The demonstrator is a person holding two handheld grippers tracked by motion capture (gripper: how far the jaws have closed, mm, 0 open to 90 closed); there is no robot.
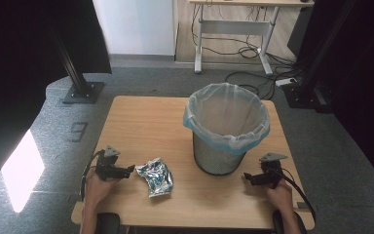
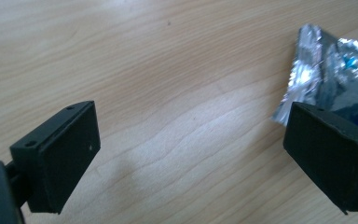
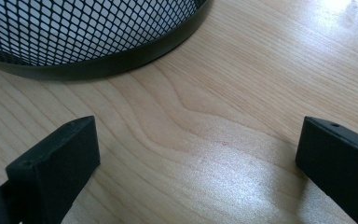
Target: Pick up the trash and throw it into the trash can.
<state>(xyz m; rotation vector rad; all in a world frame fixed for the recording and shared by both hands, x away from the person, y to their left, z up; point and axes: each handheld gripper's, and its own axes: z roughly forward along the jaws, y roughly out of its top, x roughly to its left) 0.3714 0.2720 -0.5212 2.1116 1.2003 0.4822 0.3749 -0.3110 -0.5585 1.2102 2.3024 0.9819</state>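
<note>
A crumpled silver and blue foil wrapper (image 1: 156, 177) lies on the wooden table (image 1: 141, 122), near its front, left of the bin. My left gripper (image 1: 129, 170) rests just left of the wrapper, open; in the left gripper view the wrapper (image 2: 331, 79) lies by the right jaw, with bare wood between the jaws (image 2: 189, 154). A black mesh wastebasket (image 1: 221, 158) with a pale blue liner (image 1: 226, 117) stands right of centre. My right gripper (image 1: 247, 178) lies at the bin's right front, open, holding nothing. The mesh base (image 3: 88, 32) shows ahead of its jaws (image 3: 196, 158).
Beyond the table are a grey carpet, black frame posts (image 1: 75, 68) at both sides, and a desk (image 1: 233, 24) with loose cables under it. A person's hands hold both grippers at the front edge. A bright light patch (image 1: 22, 170) lies on the floor at left.
</note>
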